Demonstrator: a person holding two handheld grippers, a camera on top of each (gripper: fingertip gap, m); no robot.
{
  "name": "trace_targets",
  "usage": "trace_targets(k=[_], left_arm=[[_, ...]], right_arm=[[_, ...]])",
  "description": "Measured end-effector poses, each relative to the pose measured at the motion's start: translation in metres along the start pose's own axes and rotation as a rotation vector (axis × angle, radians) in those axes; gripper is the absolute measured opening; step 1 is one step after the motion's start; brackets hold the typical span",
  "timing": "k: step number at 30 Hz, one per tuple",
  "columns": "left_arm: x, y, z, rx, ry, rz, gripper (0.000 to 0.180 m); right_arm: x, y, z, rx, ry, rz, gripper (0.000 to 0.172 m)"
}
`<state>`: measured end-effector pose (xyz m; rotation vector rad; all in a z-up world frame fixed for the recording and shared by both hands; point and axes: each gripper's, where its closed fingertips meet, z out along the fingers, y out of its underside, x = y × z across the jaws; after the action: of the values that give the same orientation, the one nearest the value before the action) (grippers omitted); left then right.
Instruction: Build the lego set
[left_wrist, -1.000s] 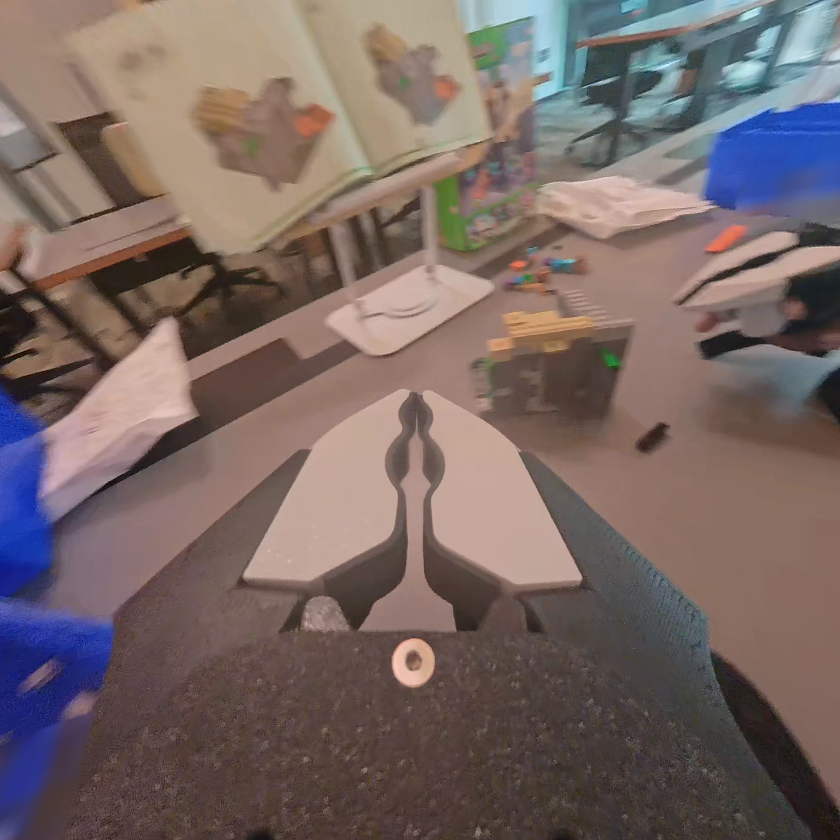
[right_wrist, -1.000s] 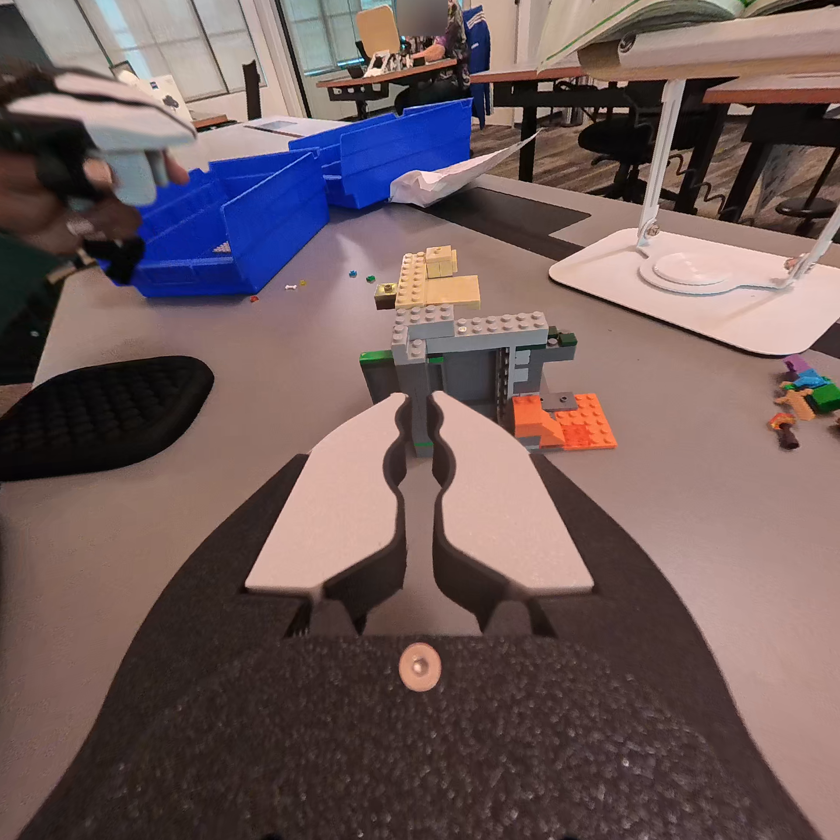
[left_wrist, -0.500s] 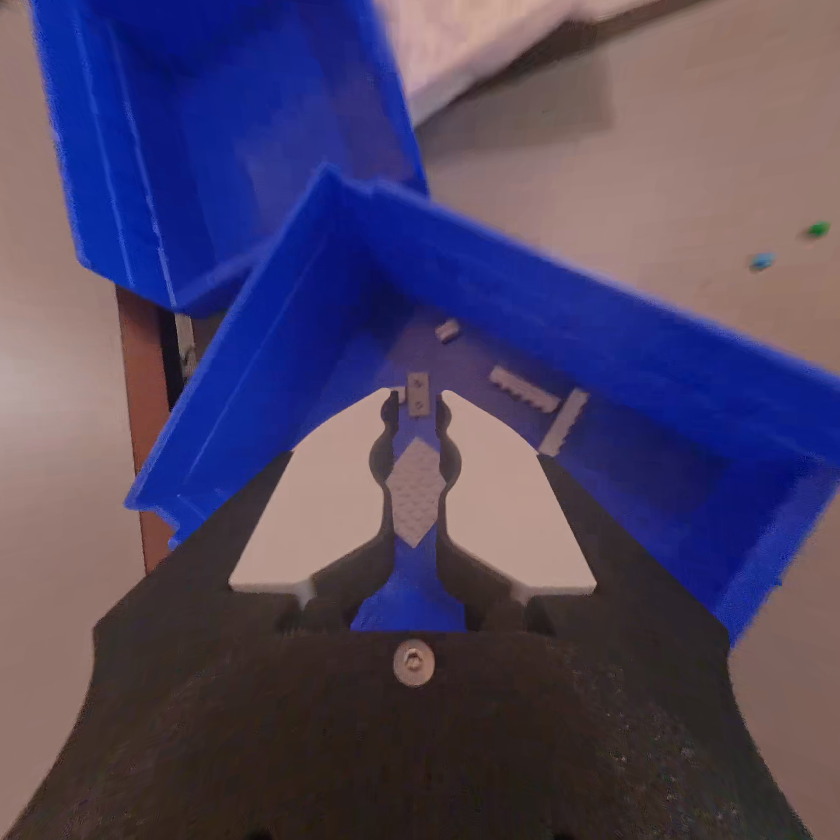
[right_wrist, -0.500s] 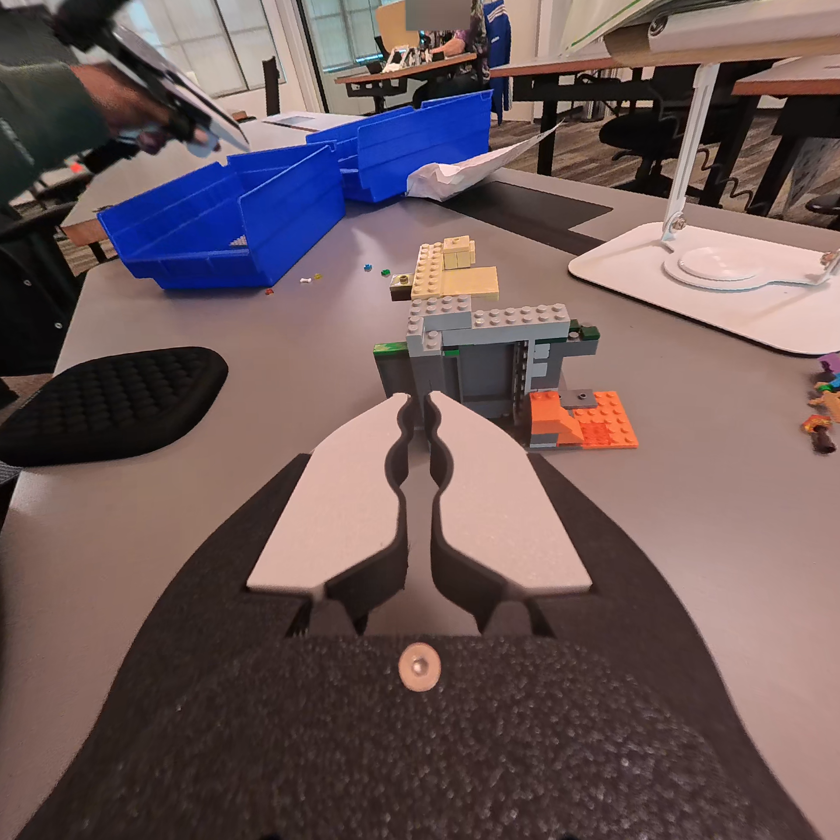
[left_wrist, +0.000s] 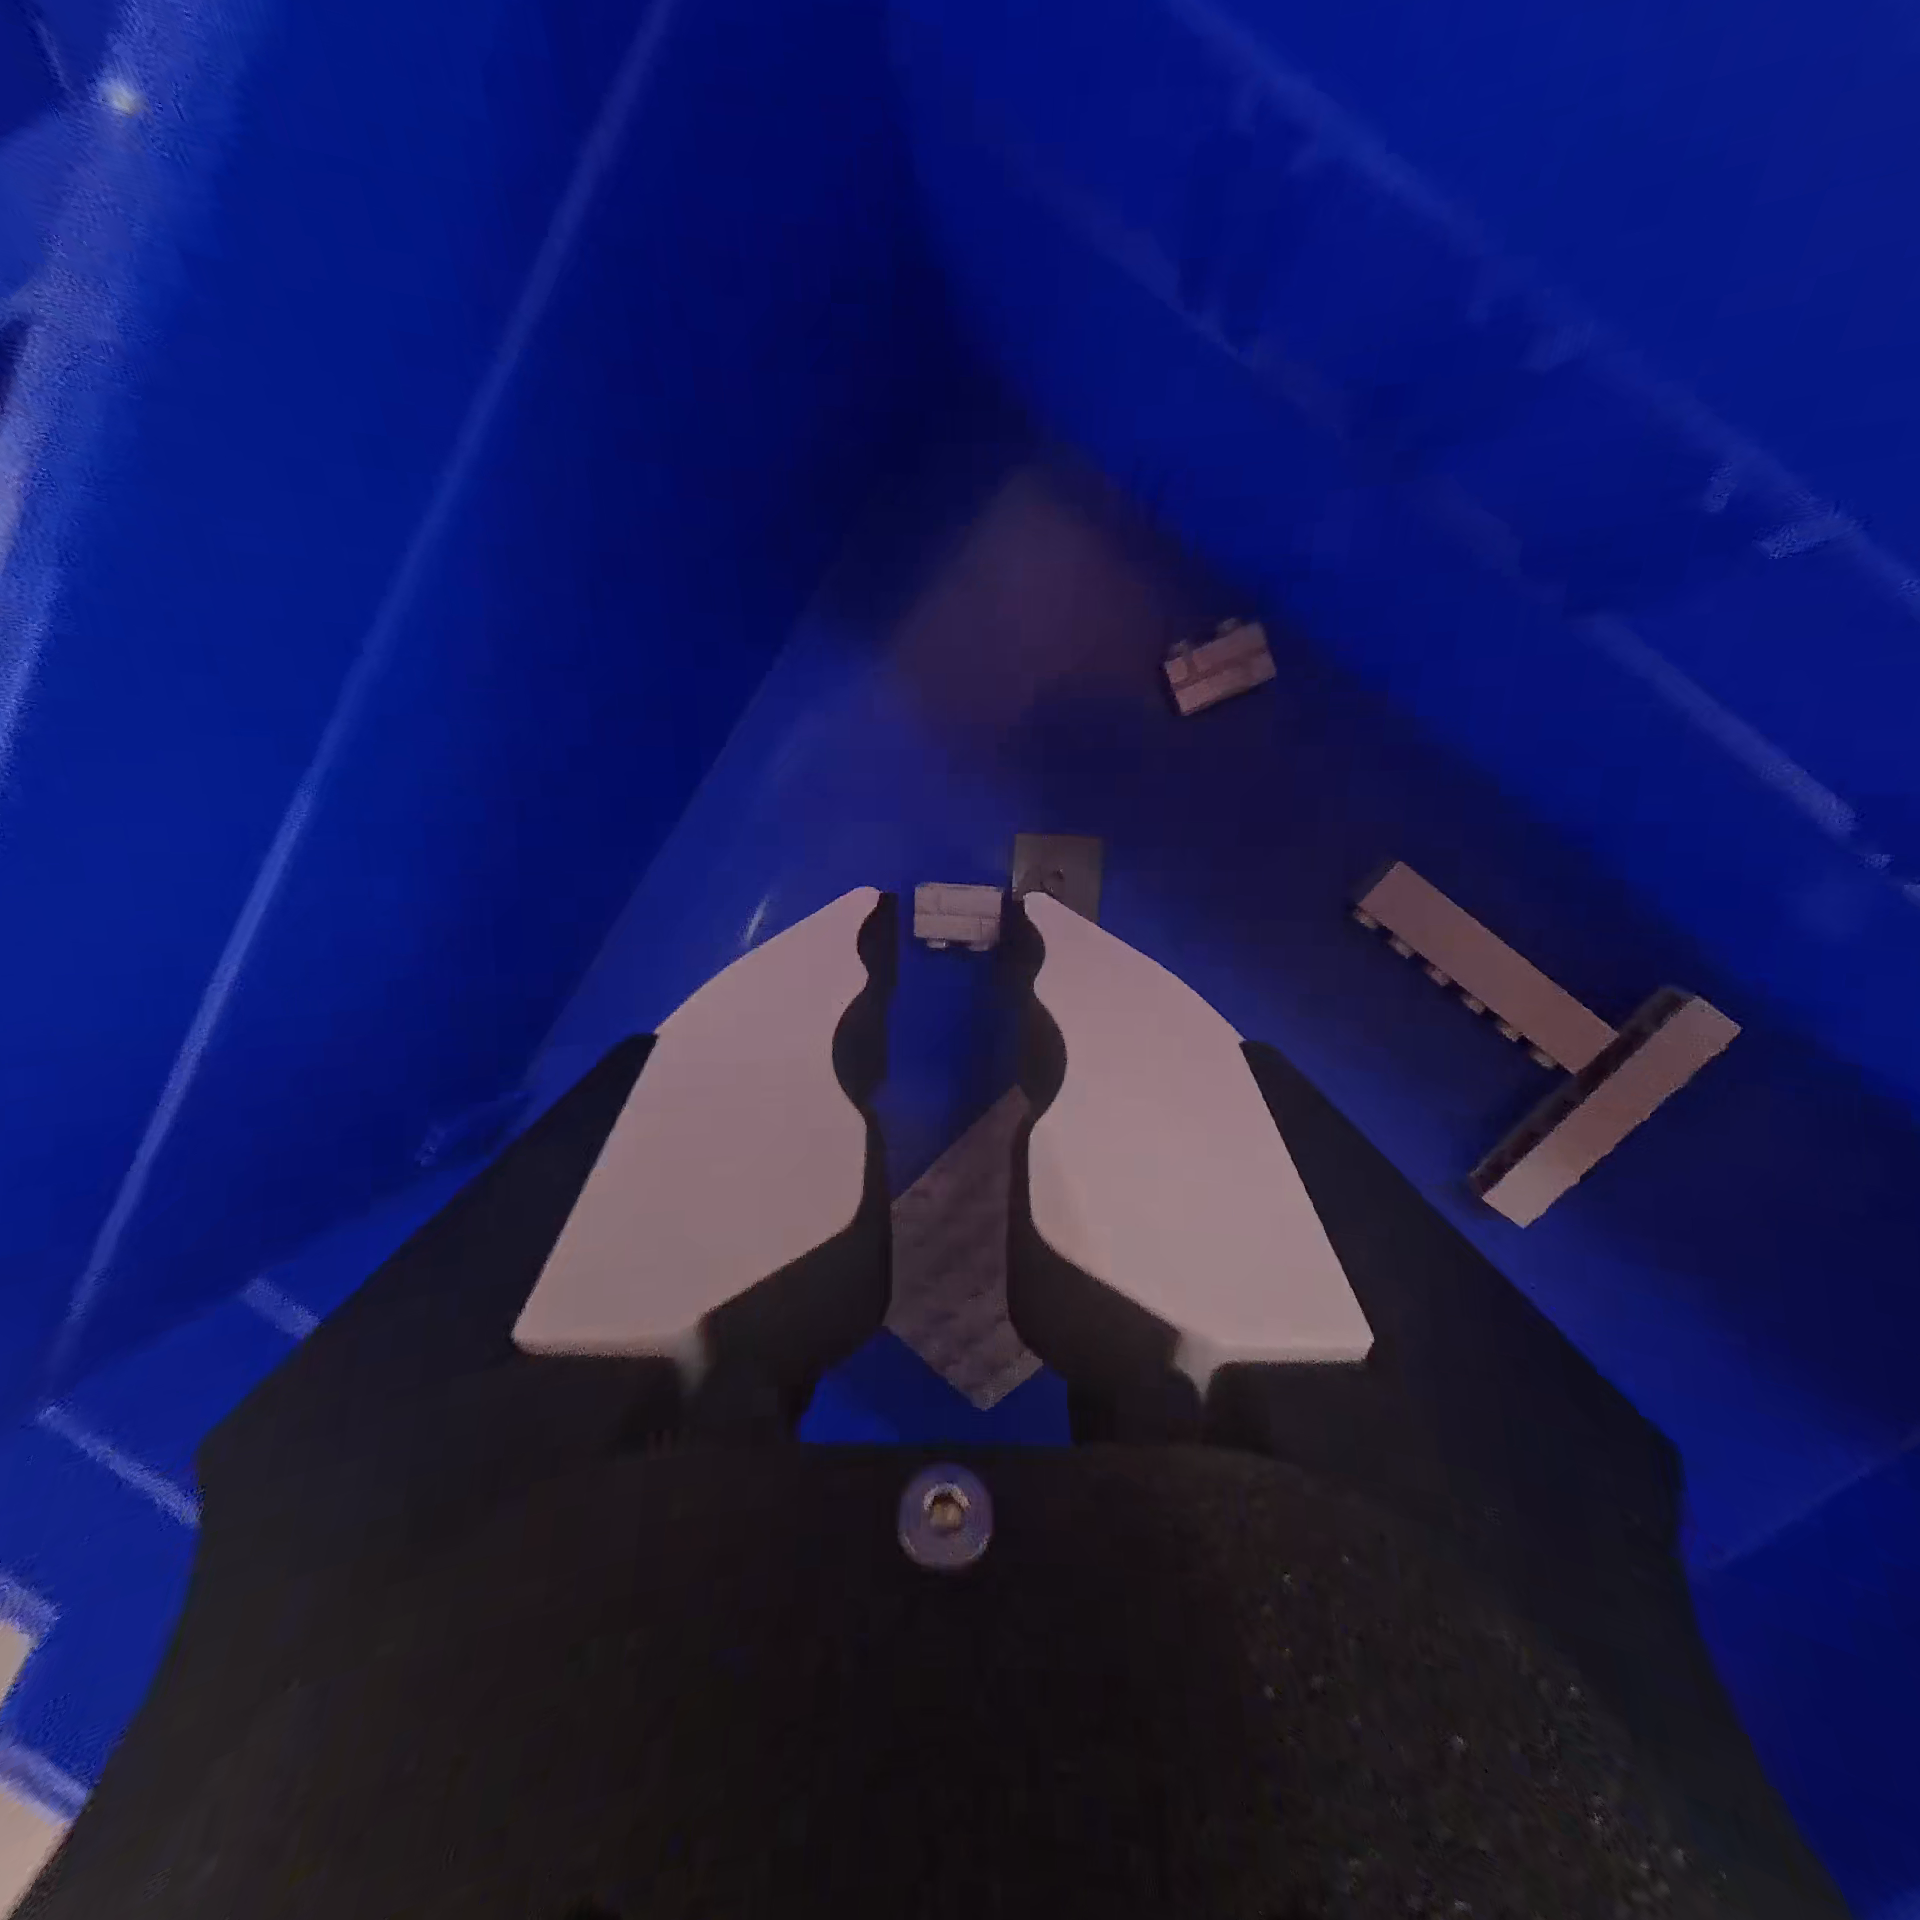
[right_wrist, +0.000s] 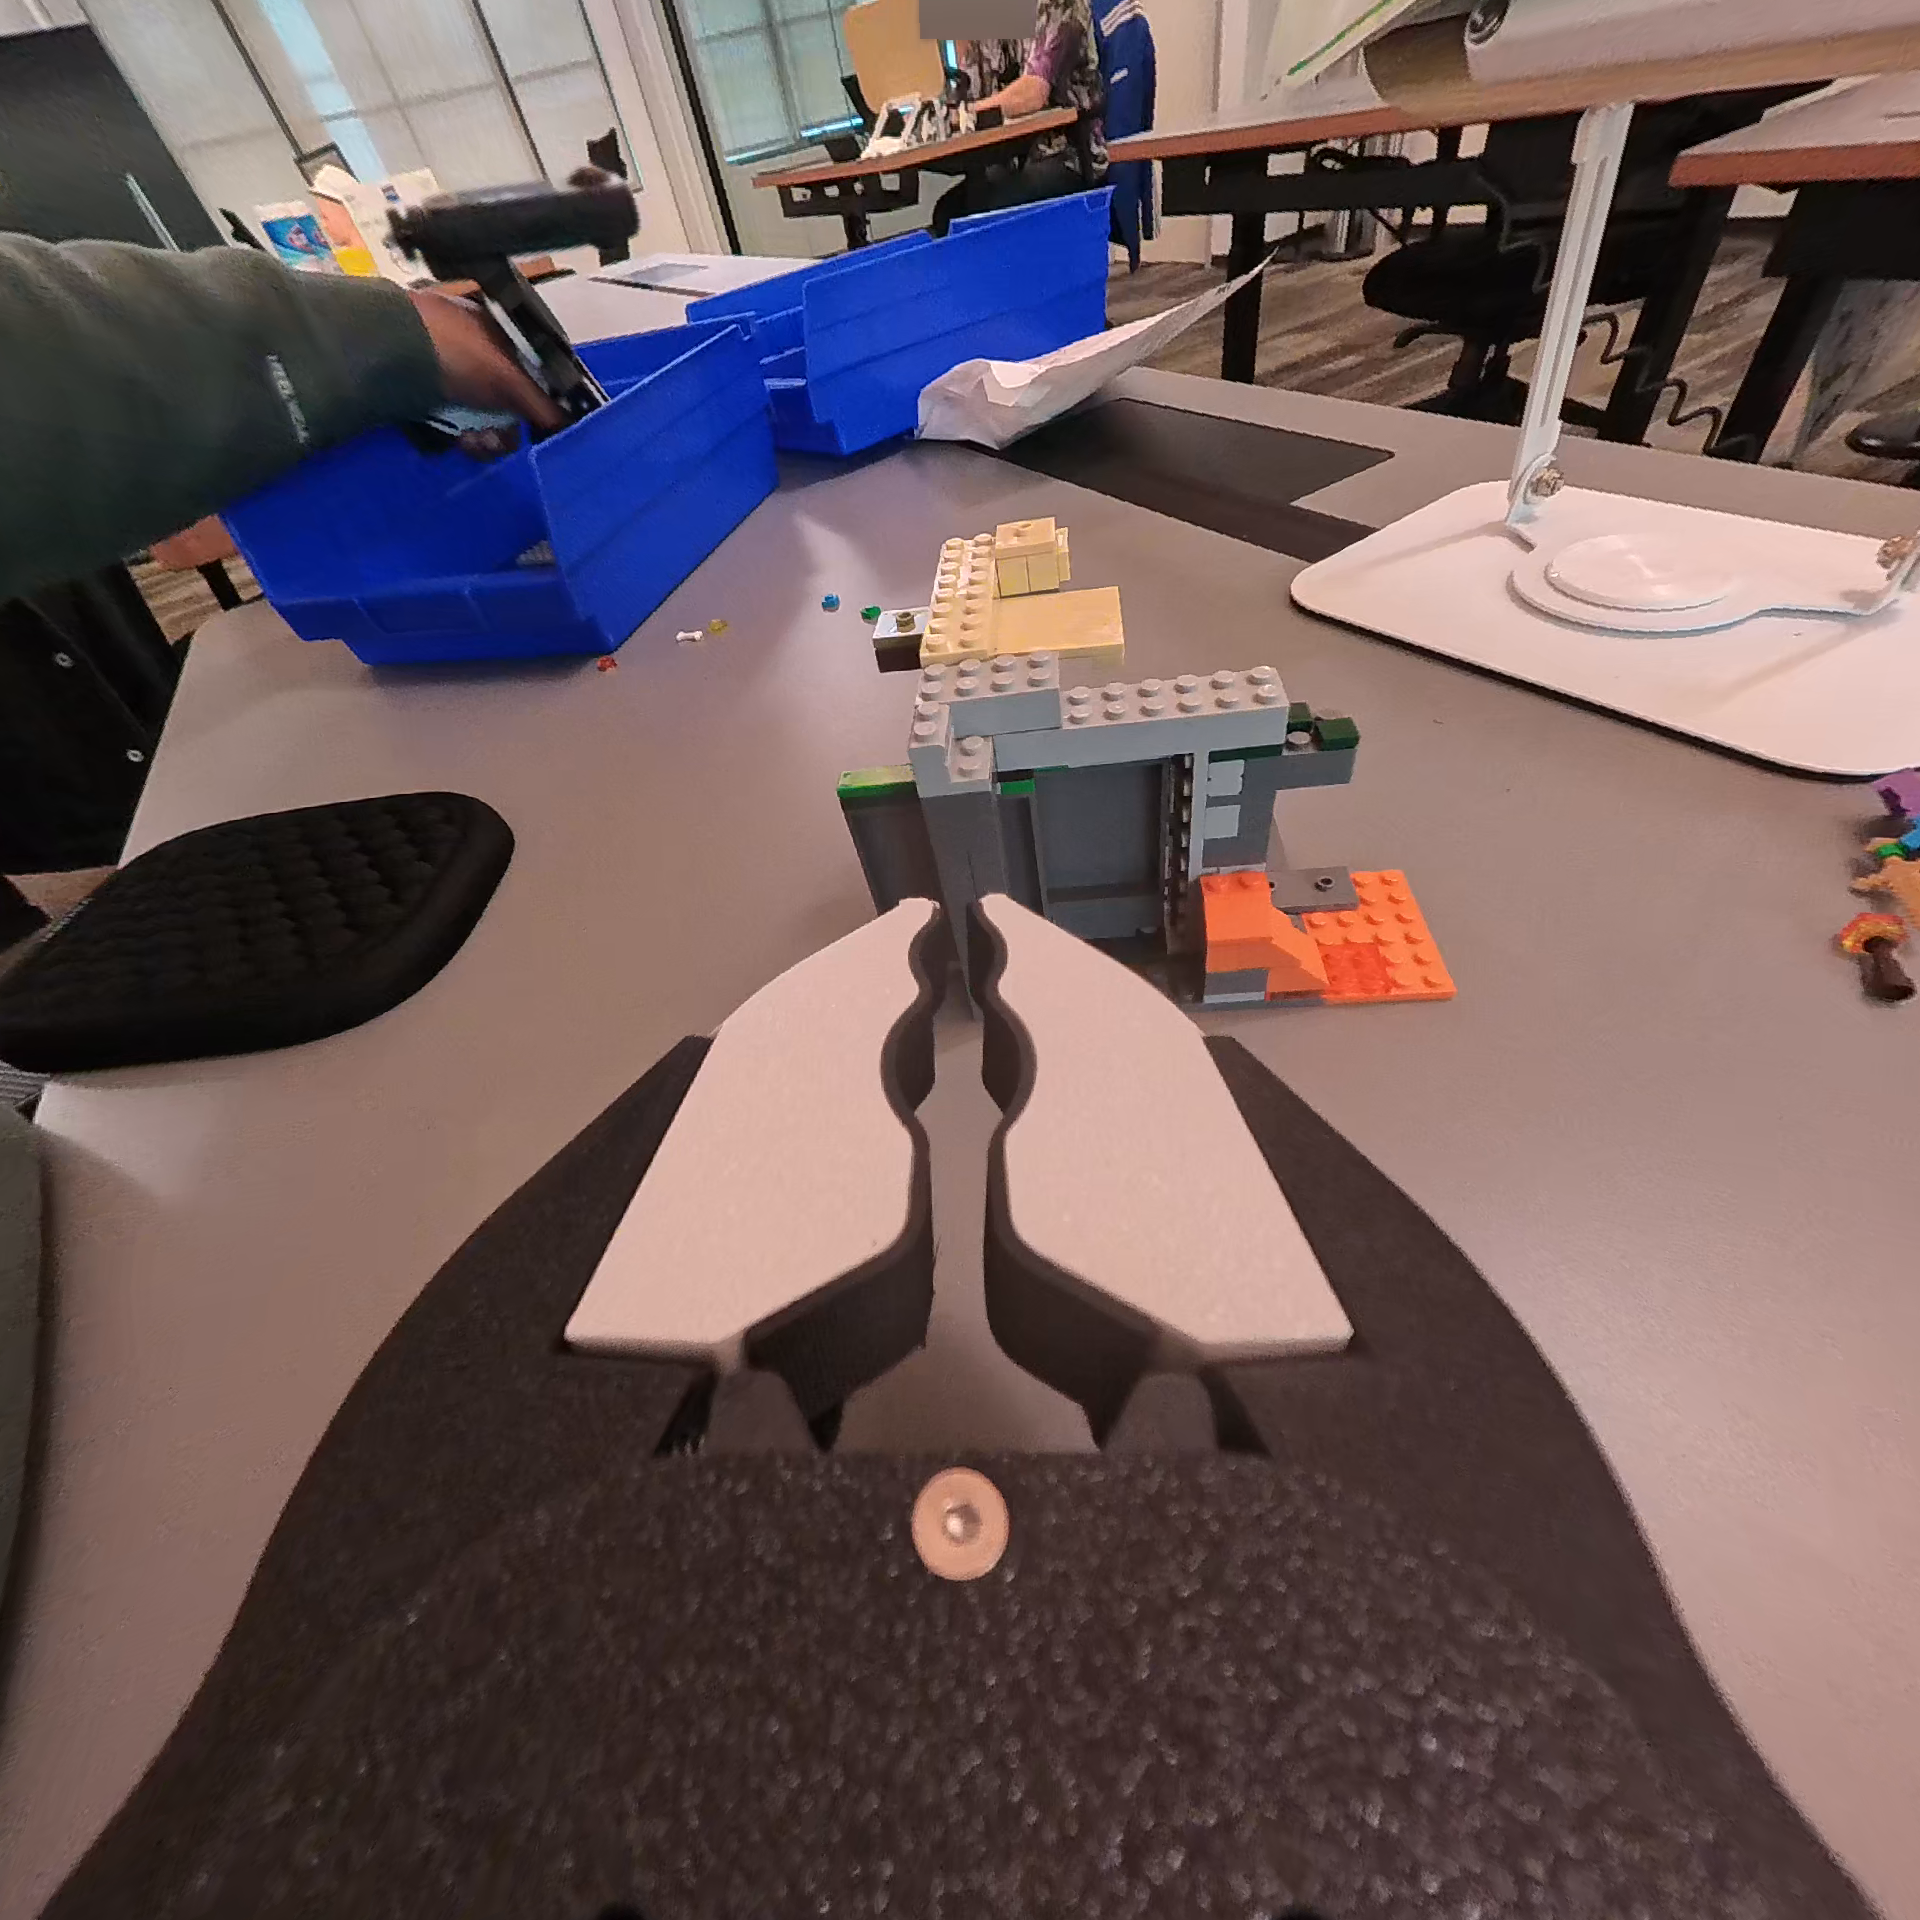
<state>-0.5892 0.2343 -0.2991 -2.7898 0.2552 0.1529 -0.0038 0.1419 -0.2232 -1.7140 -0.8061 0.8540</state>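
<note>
A small grey brick (left_wrist: 958, 914) lies on the floor of a blue bin (left_wrist: 520, 520), right at the tips of the left gripper (left_wrist: 951, 920). It sits in the gap between the two fingers, close against the right-hand one, with a bit of blue floor showing on the other side, so the fingers stand apart and are not squeezing it. Its long side runs across the gap, from finger to finger. Just past it is a flat dark grey square piece (left_wrist: 1058, 875). Off to the right lie two long grey bricks (left_wrist: 1486, 971) that meet in a T, and farther back a short grey brick (left_wrist: 1218, 665). A grey studded plate (left_wrist: 961, 1247) shows under the gripper. Out on the table (right_wrist: 1558, 1143), the right gripper (right_wrist: 954, 909) is far from the bin, so the left one is much nearer to the little brick. The right gripper's fingers are nearly together, with only a thin slit between them, right in front of a grey brick building (right_wrist: 1091, 800) with an orange plate (right_wrist: 1361, 935). I cannot tell if they pinch its edge. A tan brick piece (right_wrist: 1018, 613) lies behind it.
</note>
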Motion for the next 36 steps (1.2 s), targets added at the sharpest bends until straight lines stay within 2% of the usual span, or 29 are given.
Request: trace_targets(k=[7,10,12,15,19,22,25,30,33,36], left_arm=[[0.0,-0.002,0.004,0.002,0.046,-0.046,0.016],[-0.001,-0.001,0.003,0.003,0.015,-0.027,0.016],[0.007,-0.011,-0.008,0.069,0.029,-0.009,0.016],[0.034,-0.038,-0.046,0.257,0.083,0.028,0.016],[0.107,-0.07,-0.122,0.544,0.227,0.117,0.016],[0.19,-0.08,-0.176,0.735,0.449,0.15,0.016],[0.276,-0.078,-0.215,0.865,0.69,0.177,0.015],[0.392,-0.064,-0.251,0.954,1.1,0.122,0.015],[0.441,-0.057,-0.26,0.944,1.314,0.044,0.015],[0.477,-0.05,-0.26,0.89,1.458,-0.017,0.015]], right_arm=[[0.001,0.002,0.001,-0.006,-0.006,0.004,0.003],[0.0,0.002,0.0,-0.004,-0.006,-0.001,0.003],[0.0,-0.001,-0.001,0.002,-0.003,-0.008,0.003],[-0.002,-0.004,-0.002,0.008,-0.003,-0.021,0.003],[-0.011,-0.013,0.0,0.016,-0.01,-0.067,0.002],[-0.024,-0.026,0.005,0.037,0.002,-0.15,0.002],[-0.043,-0.044,0.013,0.067,0.022,-0.259,0.003],[-0.071,-0.076,0.024,0.152,0.076,-0.372,0.007],[-0.077,-0.088,0.026,0.201,0.125,-0.385,0.011],[-0.079,-0.094,0.024,0.229,0.185,-0.432,0.014]])
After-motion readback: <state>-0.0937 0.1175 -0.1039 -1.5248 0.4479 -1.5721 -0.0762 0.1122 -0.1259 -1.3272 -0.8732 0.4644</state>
